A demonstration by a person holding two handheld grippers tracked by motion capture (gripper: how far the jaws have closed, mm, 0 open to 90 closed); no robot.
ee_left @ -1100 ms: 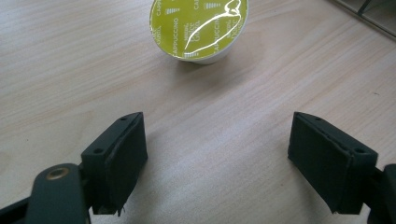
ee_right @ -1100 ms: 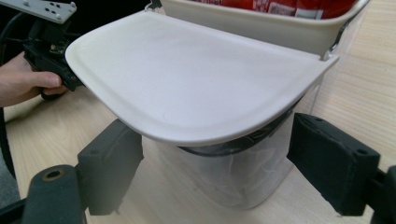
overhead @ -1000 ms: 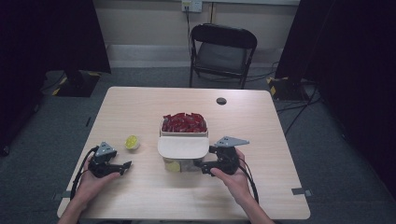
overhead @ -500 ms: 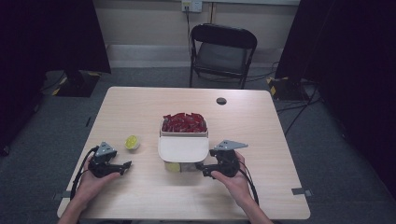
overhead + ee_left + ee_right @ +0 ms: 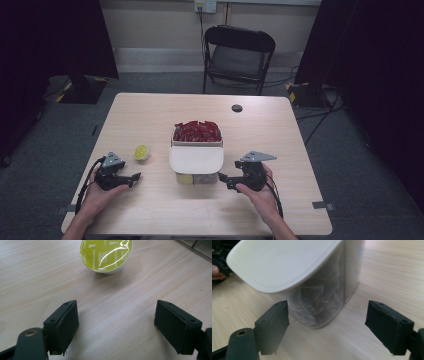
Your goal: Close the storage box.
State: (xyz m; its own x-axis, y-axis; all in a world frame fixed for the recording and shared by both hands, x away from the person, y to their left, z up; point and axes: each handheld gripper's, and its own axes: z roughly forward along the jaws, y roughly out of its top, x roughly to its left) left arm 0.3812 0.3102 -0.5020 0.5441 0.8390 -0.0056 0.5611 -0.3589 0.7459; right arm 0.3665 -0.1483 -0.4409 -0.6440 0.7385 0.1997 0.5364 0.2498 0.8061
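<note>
Centrally on the wooden table (image 5: pixel 150 215), a clear container (image 5: pixel 196 150) is standing with red packets (image 5: pixel 197 131) filling its far part and a white lid (image 5: pixel 196 159) lying across its near part. Just right of it, the right gripper (image 5: pixel 223 179) is pointing at the container's near corner, jaws parted and holding nothing; in the right gripper view that corner (image 5: pixel 322 305) is sitting ahead between the jaws, untouched. Further left, the left gripper (image 5: pixel 134 177) is resting on the table, jaws wide apart and empty, facing a yellow-green cappuccino capsule (image 5: pixel 106 255) lying well ahead of it. Judging by this, the approach to the container is under way; next, the right jaws probably need to advance around the corner or lid edge before closing
</note>
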